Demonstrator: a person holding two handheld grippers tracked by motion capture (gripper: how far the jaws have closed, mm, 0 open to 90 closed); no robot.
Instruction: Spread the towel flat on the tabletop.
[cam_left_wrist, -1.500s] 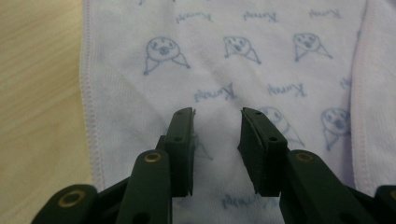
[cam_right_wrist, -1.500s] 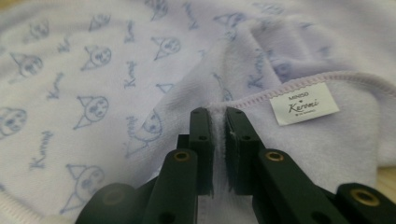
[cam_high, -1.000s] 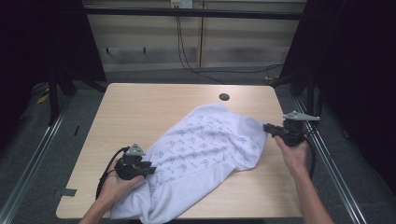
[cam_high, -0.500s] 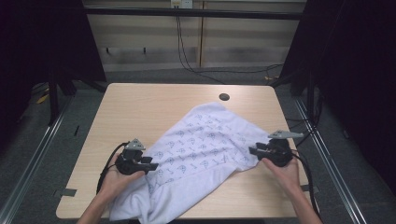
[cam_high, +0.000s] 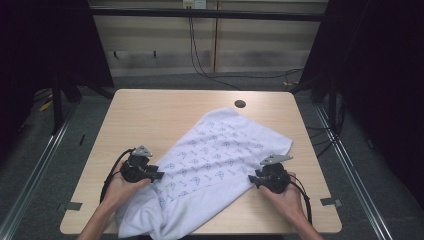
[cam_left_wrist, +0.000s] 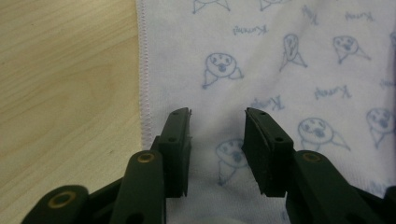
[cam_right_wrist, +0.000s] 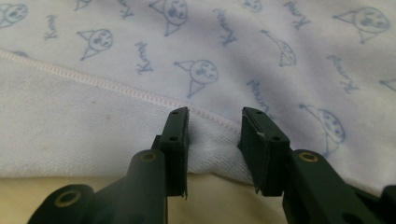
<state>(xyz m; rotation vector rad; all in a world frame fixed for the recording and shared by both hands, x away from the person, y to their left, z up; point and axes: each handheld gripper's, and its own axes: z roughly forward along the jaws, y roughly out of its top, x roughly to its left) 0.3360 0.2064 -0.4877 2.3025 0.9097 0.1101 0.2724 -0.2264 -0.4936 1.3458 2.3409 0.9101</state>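
Where it lies diagonally across the table (cam_high: 150, 115), the white cloth (cam_high: 210, 165) is rumpled, printed with small blue faces and script, one corner hanging off the near edge. Left hand-held gripper (cam_left_wrist: 217, 133) and right hand-held gripper (cam_right_wrist: 215, 133) both stand released over its edges, jaws having just narrowed slightly. Gripper views reveal a stitched pink-white hem (cam_right_wrist: 116, 88) and the fleecy underside of a folded edge, unreadable from above.

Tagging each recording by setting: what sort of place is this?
Probably a lab recording station, not a home: a bare light wooden table with a cable hole, black curtains on both sides, loose cables along the wall.
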